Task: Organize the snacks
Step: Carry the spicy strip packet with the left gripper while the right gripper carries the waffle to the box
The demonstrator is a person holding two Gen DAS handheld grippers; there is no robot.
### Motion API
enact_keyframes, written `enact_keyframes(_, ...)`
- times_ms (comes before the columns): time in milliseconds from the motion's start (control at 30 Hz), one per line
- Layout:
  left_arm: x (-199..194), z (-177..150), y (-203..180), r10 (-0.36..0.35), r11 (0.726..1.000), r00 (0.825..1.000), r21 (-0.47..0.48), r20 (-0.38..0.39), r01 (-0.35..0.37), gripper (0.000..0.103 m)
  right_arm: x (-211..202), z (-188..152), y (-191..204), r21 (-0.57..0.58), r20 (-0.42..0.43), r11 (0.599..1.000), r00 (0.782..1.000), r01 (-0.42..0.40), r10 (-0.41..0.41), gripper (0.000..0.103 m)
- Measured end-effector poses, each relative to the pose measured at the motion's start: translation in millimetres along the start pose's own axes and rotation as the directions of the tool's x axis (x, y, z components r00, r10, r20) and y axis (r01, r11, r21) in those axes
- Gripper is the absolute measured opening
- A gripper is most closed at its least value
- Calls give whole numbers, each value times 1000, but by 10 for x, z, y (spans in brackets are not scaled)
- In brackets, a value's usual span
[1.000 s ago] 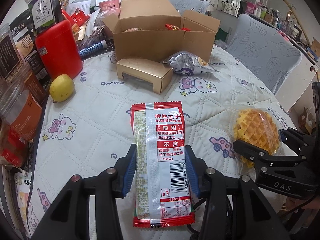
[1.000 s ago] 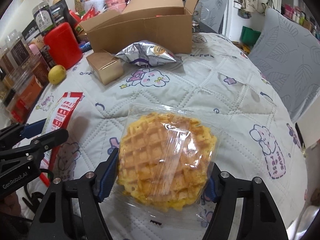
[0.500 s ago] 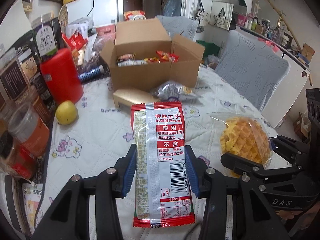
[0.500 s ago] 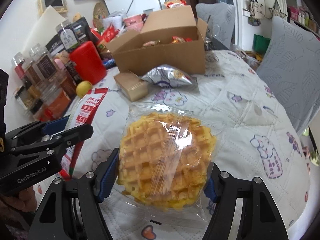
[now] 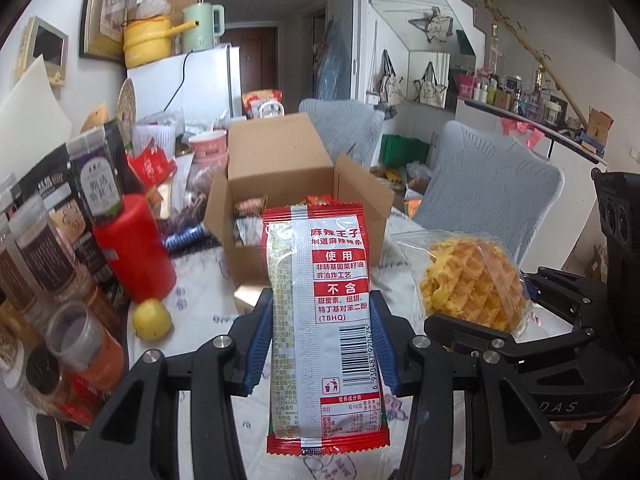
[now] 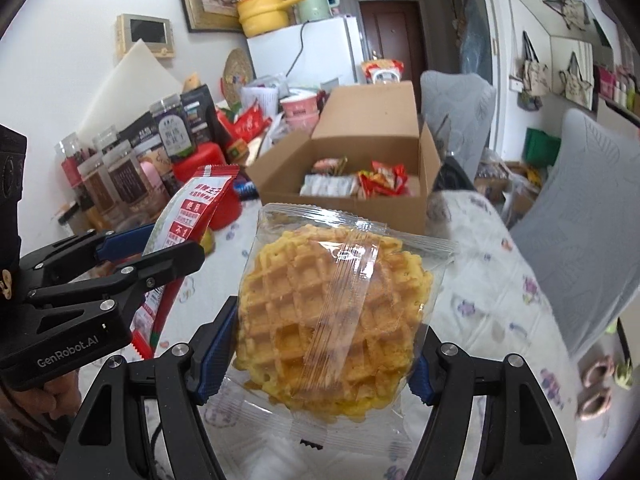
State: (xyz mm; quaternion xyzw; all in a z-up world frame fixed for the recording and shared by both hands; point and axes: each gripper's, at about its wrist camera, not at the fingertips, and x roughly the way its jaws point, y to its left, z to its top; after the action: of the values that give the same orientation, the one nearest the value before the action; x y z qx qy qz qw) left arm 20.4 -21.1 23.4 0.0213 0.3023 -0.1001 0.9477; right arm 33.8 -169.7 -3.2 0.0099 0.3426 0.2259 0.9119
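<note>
My left gripper (image 5: 322,340) is shut on a red-and-white snack packet (image 5: 324,292), held upright above the table. The same packet (image 6: 188,224) shows at the left of the right wrist view, with the left gripper (image 6: 148,248) around it. In my right gripper (image 6: 320,344), shut on its sides, sits a clear-wrapped waffle (image 6: 332,320). The waffle (image 5: 472,284) also appears to the right of the packet in the left wrist view. Beyond both stands an open cardboard box (image 6: 360,160) with several snack packets inside; the box (image 5: 288,184) is partly hidden behind the red packet.
A red canister (image 5: 132,248), a yellow lemon (image 5: 152,318) and many jars and bags (image 5: 48,240) crowd the table's left side. The quilted tablecloth (image 6: 480,280) covers the table. Grey chairs (image 5: 492,192) stand at the right, a white fridge (image 6: 316,52) behind.
Both grippers have risen with their snacks off the table and tilted upward. The box's inside and the room behind it have come into view.
</note>
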Motion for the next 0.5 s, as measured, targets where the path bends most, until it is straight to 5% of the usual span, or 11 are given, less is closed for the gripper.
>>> enact_keyframes(500,165,729,28,27,998,989,44,144,-33,45,97,775,-187,-51,115,999,993,12,-6,72)
